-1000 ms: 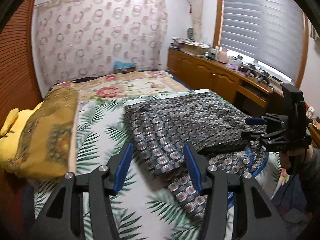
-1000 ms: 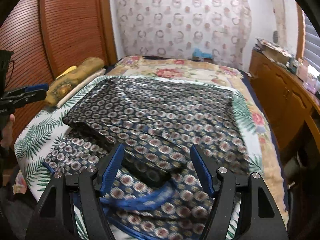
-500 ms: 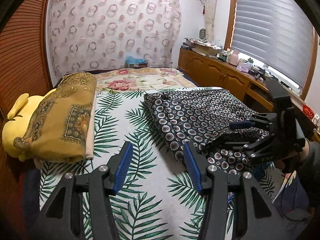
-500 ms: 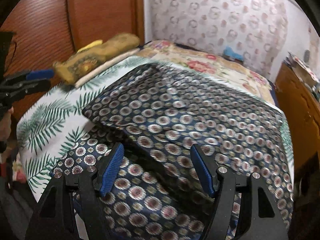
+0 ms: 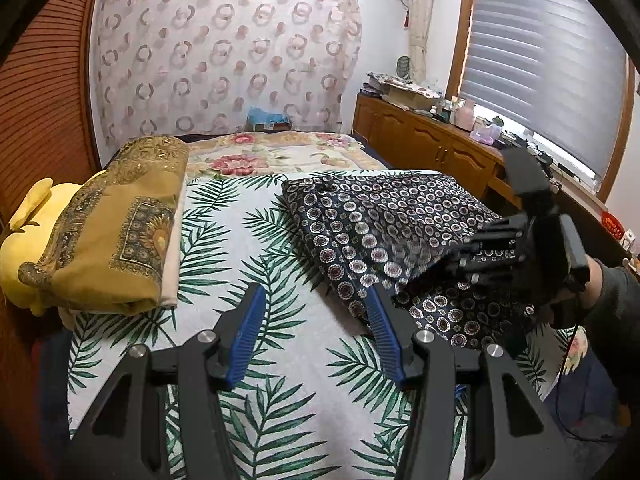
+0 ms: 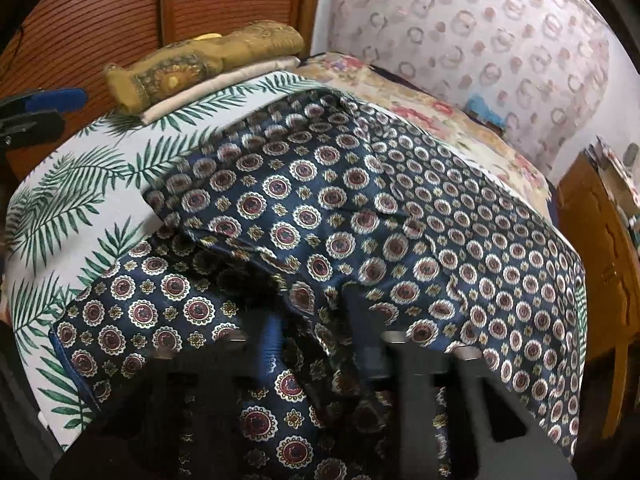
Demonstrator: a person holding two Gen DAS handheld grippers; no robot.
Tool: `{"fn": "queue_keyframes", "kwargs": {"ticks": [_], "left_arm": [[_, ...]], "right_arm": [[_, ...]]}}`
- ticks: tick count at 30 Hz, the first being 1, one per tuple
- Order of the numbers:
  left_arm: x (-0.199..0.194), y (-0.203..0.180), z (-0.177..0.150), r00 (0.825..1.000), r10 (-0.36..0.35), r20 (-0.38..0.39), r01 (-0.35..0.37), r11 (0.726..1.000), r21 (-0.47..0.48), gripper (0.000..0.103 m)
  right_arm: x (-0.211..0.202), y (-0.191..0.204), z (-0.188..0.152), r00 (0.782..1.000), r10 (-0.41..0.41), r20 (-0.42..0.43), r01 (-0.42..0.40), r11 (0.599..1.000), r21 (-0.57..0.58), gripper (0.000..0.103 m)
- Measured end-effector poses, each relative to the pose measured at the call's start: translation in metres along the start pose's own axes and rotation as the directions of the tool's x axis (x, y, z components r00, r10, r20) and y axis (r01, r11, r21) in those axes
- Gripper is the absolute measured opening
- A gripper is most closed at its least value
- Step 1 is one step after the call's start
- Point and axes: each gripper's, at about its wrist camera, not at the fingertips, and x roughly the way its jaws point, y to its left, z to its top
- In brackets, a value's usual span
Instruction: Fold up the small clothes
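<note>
Right tongs [image 6: 312, 344] closing on garment [image 6: 360, 216] — left tongs [image 5: 316, 336] agape.

Palm-leaf bedsheet [image 5: 280, 360]; folded gold paisley blanket [image 5: 120, 232] on yellow pillow [image 5: 28, 236]; floral quilt [image 5: 256, 156]; ring-patterned curtain [image 5: 224, 52]; wooden cabinet [image 5: 432, 148]; grey window blind [image 5: 548, 64].

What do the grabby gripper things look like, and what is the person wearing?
Each one is made of black plastic. The left gripper has two long fingers with ridged blue pads and shiny silver bolts at the joints. The right gripper has the same black frame, blurry here, with a boxy black block on top. The person wears a dark grey sleeve, and a thin black cable hangs below it.
</note>
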Motion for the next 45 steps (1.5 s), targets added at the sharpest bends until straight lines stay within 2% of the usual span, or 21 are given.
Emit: {"fn": "queue_keyframes", "kwargs": {"ticks": [3, 8, 12, 19, 22, 24, 26, 28, 29, 32, 35, 39, 45], "left_arm": [[0.001, -0.001, 0.001, 1.000, -0.004, -0.002, 0.004, 1.000, 0.002, 0.051], [0.002, -0.002, 0.000, 1.000, -0.013, -0.005, 0.013, 1.000, 0.002, 0.051], [0.004, -0.004, -0.001, 1.000, -0.018, -0.009, 0.018, 1.000, 0.004, 0.051], [0.008, -0.007, -0.002, 0.999, -0.032, -0.015, 0.032, 0.999, 0.015, 0.051], [0.009, -0.010, -0.001, 0.999, -0.038, -0.018, 0.038, 0.999, 0.020, 0.051], [0.011, -0.012, -0.001, 0.999, -0.042, -0.021, 0.043, 0.999, 0.022, 0.051], [0.013, -0.014, 0.001, 0.999, -0.044, -0.024, 0.045, 0.999, 0.026, 0.051], [0.015, -0.016, 0.002, 0.999, -0.047, -0.026, 0.048, 0.998, 0.030, 0.051], [0.015, -0.017, 0.002, 0.998, -0.049, -0.027, 0.049, 0.998, 0.032, 0.051], [0.018, -0.021, 0.002, 0.998, -0.051, -0.029, 0.052, 0.998, 0.036, 0.051], [0.020, -0.024, 0.002, 0.998, -0.053, -0.034, 0.055, 0.998, 0.039, 0.051], [0.022, -0.027, 0.003, 0.998, -0.054, -0.034, 0.055, 0.998, 0.039, 0.051], [0.024, -0.027, 0.004, 0.998, -0.055, -0.036, 0.056, 0.998, 0.041, 0.051]], "right_arm": [[-0.015, -0.011, 0.003, 0.998, 0.003, 0.058, -0.006, 0.999, 0.044, 0.007], [-0.041, -0.055, 0.011, 0.988, -0.021, 0.152, -0.008, 0.982, 0.190, 0.006], [-0.054, -0.097, 0.012, 0.982, -0.051, 0.181, -0.006, 0.953, 0.302, 0.005], [-0.070, -0.158, -0.002, 0.976, -0.176, 0.129, 0.101, 0.889, 0.447, 0.004], [-0.068, -0.179, -0.014, 0.971, -0.231, 0.060, 0.172, 0.851, 0.496, 0.004], [-0.067, -0.188, -0.024, 0.969, -0.244, 0.028, 0.197, 0.842, 0.502, 0.004], [-0.069, -0.188, -0.031, 0.967, -0.255, 0.017, 0.214, 0.844, 0.493, 0.005], [-0.072, -0.185, -0.035, 0.962, -0.274, 0.004, 0.239, 0.846, 0.477, 0.016], [-0.074, -0.182, -0.037, 0.959, -0.283, -0.004, 0.253, 0.850, 0.462, 0.025], [-0.082, -0.172, -0.041, 0.958, -0.285, 0.022, 0.251, 0.875, 0.414, 0.029], [-0.086, -0.155, -0.042, 0.959, -0.279, 0.050, 0.243, 0.899, 0.365, 0.045], [-0.084, -0.135, -0.037, 0.963, -0.258, 0.074, 0.223, 0.923, 0.312, 0.051], [-0.074, -0.102, -0.025, 0.976, -0.190, 0.103, 0.160, 0.955, 0.251, 0.051]]}}
